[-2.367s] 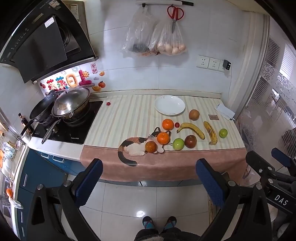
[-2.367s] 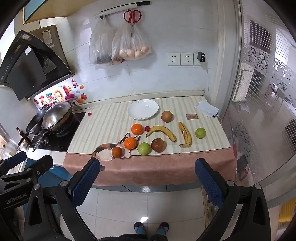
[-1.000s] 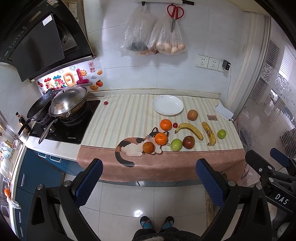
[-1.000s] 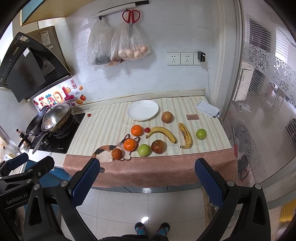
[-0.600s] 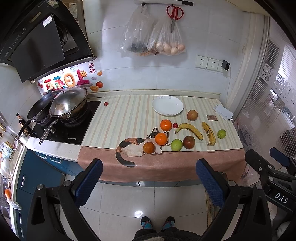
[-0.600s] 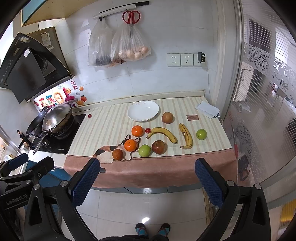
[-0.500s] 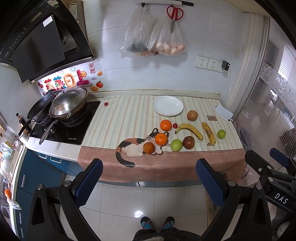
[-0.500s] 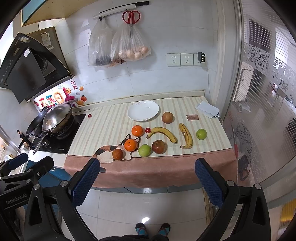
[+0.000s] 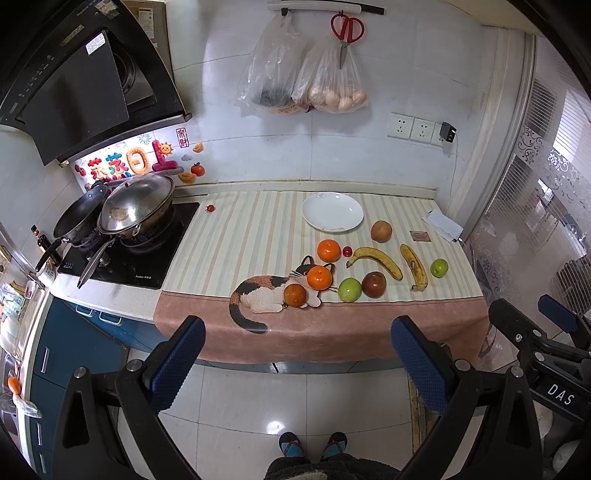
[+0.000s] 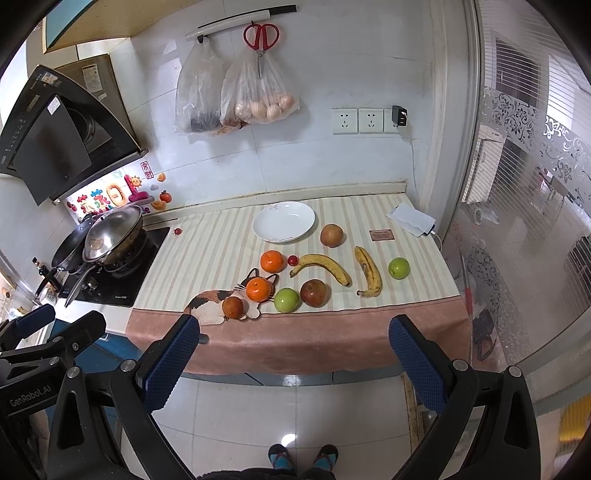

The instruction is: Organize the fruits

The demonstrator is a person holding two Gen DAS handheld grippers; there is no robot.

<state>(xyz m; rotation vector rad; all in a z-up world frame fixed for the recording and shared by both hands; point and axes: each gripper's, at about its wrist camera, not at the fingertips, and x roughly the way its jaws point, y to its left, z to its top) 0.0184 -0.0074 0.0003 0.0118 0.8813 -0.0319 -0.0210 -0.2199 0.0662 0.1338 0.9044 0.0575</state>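
Note:
Fruit lies loose on the striped cloth of the counter (image 9: pixel 240 240): two oranges (image 9: pixel 328 250) (image 9: pixel 319 277), a darker orange (image 9: pixel 294 295), two green apples (image 9: pixel 349 290) (image 9: pixel 439 267), a red apple (image 9: pixel 373 284), a brown pear (image 9: pixel 381 231), two bananas (image 9: pixel 376 258) (image 9: pixel 414 266) and a small red tomato (image 9: pixel 347 251). An empty white plate (image 9: pixel 332 217) sits behind them. My left gripper (image 9: pixel 295 363) and right gripper (image 10: pixel 293 363) both hang open above the floor, well short of the counter's front edge, holding nothing.
A hob with a lidded wok (image 9: pixel 135 210) and a pan (image 9: pixel 79 218) stands left of the cloth. A folded cloth (image 9: pixel 441 225) and a small card (image 9: pixel 419 236) lie at the far right. Bags (image 9: pixel 306 81) and scissors (image 9: pixel 347 33) hang on the wall. The person's feet (image 9: pixel 312 445) show below.
Both views have shifted only slightly; the counter sits at almost the same distance. No fruit has moved and both grippers stay open.

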